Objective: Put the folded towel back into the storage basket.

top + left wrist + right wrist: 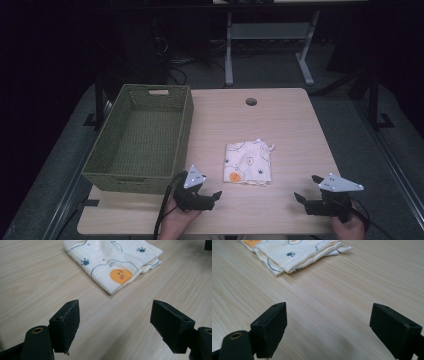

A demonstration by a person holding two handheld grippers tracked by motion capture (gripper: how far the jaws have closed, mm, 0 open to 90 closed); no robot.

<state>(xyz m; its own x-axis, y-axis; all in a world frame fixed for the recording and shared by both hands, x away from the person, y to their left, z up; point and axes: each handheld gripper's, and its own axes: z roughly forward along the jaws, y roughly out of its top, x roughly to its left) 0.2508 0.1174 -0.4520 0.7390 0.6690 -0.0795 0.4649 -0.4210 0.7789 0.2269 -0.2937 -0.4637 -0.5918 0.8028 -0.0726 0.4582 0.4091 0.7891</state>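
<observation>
Gaping wide, both tools point(210, 197) point(309, 189) empty near folded cloth point(248, 162); high view adds green basket point(140, 140).

A dim lab: desk frames point(270, 35) and cables point(172, 65) behind the table point(295, 125).

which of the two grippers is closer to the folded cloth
The left gripper, just below the folded cloth's orange-print corner and beside the green basket. The right gripper sits farther off, near the table's right edge.
</observation>
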